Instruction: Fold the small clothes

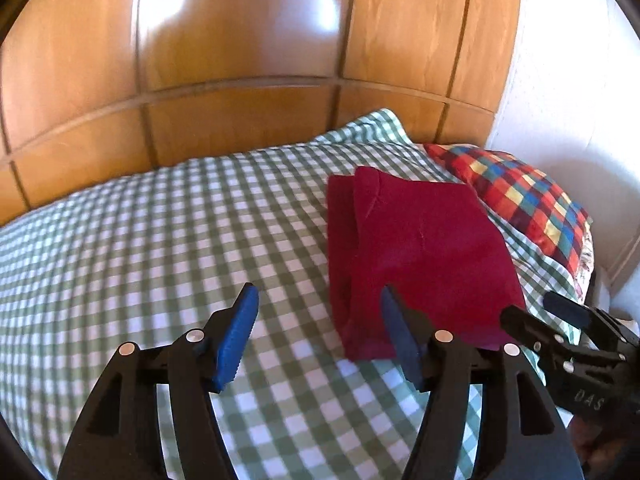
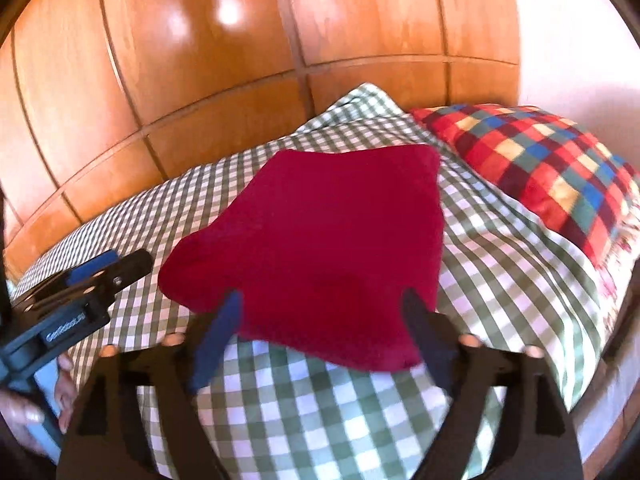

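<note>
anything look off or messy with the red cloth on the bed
Slightly. The red cloth lies folded on the checked bedspread, but its layers don't line up: a strip of the lower layer shows along its left edge. Nothing looks spilled or damaged.

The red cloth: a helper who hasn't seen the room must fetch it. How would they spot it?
On the green-checked bedspread before the wooden panelling, it lies beside the multicoloured checked pillow. The red cloth is folded, and the only plain, unpatterned fabric there.
</note>
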The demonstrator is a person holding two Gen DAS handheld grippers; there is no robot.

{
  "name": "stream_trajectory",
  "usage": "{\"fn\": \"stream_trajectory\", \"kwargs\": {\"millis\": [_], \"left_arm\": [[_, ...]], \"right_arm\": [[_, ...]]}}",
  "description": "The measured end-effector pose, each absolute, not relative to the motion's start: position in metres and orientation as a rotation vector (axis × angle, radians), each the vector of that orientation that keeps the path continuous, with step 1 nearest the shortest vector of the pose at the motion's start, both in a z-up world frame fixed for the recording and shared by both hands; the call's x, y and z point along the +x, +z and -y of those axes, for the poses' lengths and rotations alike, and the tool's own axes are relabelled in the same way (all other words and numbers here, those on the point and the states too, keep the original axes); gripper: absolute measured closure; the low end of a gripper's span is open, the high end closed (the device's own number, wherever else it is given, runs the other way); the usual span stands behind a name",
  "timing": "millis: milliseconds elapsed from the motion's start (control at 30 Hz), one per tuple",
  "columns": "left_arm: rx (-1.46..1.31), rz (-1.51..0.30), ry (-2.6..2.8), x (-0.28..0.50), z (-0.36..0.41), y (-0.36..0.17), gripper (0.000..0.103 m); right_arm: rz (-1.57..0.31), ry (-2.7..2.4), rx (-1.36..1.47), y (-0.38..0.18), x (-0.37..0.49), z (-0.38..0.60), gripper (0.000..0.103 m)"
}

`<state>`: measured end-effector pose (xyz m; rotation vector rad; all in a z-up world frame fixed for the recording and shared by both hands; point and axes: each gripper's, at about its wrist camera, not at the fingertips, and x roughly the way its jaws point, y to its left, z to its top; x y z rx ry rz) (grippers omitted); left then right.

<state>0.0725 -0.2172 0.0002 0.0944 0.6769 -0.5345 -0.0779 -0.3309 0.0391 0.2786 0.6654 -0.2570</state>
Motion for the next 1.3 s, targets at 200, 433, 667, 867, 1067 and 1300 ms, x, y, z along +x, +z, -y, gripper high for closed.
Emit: {"fn": "stream_trajectory", "kwargs": {"millis": [200,433,667,867,1067,1300], "left_arm": [[0.103,-0.63,-0.468,0.044,0.199,0.009,0.018],[0.103,-0.605,-0.433,0.02,0.184,0.014,0.005],[0.117,-0.59,-0.424,0.006,0.18,0.018,0.004],[0.112,-0.581,-0.428,0.0,0.178,0.023,0.004],[0.118,-0.567,-0.414,-0.003,0.177,0.026,0.004],[0.127,-0.563,-0.406,-0.004,0.178,0.026,0.004]], "right_arm": [[-0.652,-0.395,0.235,0.042,-0.094,0.314,0.003],[-0.61,-0.487,0.249,0.047,-0.112,0.313,0.003],[-0.59,-0.502,0.228,0.053,-0.123,0.307,0.003],[-0.586,-0.502,0.225,0.054,-0.127,0.302,0.002],[-0.586,-0.493,0.229,0.053,-0.129,0.299,0.002],[-0.588,-0.489,0.235,0.053,-0.13,0.299,0.002]]}}
